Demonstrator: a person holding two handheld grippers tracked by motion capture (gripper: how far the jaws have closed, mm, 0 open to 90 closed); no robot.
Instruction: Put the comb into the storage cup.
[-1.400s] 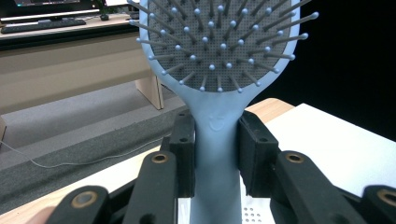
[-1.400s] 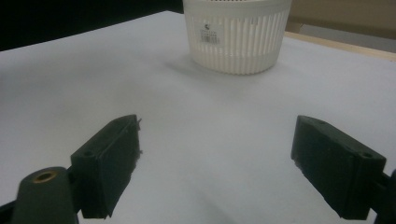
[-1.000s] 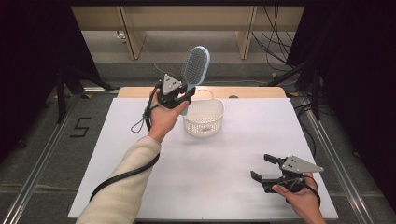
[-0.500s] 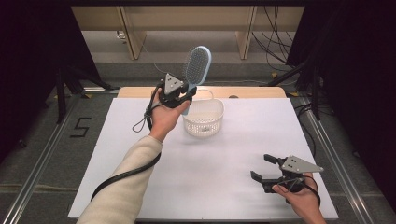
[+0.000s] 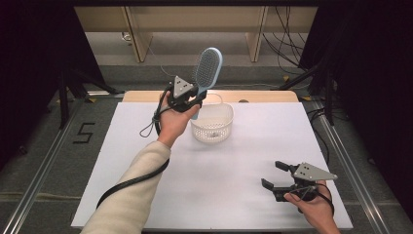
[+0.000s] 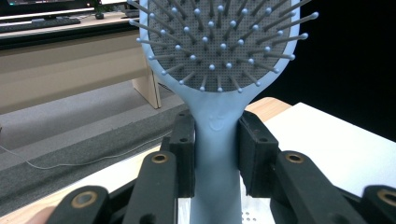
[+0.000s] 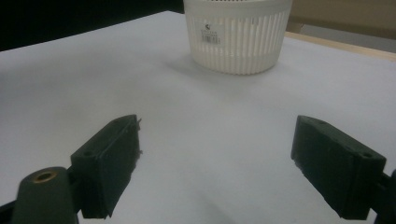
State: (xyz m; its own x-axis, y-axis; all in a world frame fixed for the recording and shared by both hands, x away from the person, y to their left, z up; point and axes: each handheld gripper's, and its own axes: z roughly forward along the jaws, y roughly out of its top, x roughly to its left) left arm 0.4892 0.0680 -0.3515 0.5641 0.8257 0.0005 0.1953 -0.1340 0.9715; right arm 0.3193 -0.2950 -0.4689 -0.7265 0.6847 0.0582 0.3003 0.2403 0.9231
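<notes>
The left gripper (image 5: pixel 191 100) is clamping its jaws on the hairbrush (image 6: pixel 219 70) handle above the basket (image 5: pixel 212 123), risking a top-heavy tilt, while the right gripper (image 5: pixel 276 176) is resting with jaws spread, holding nothing.

Overhead light falls evenly on the white table (image 5: pixel 243 161), bright without glare; surroundings beyond it are dark. A soft shadow lies beside the white basket (image 7: pixel 238 35), which looks slightly blurred. The blue hairbrush (image 6: pixel 219 56) is sharp, background behind it soft.

It looked like a recording lab: a white-topped bench (image 5: pixel 146 146) ringed by black curtains (image 5: pixel 29 58), loose cables (image 5: pixel 292 44) and tripod legs (image 5: pixel 68 92).
</notes>
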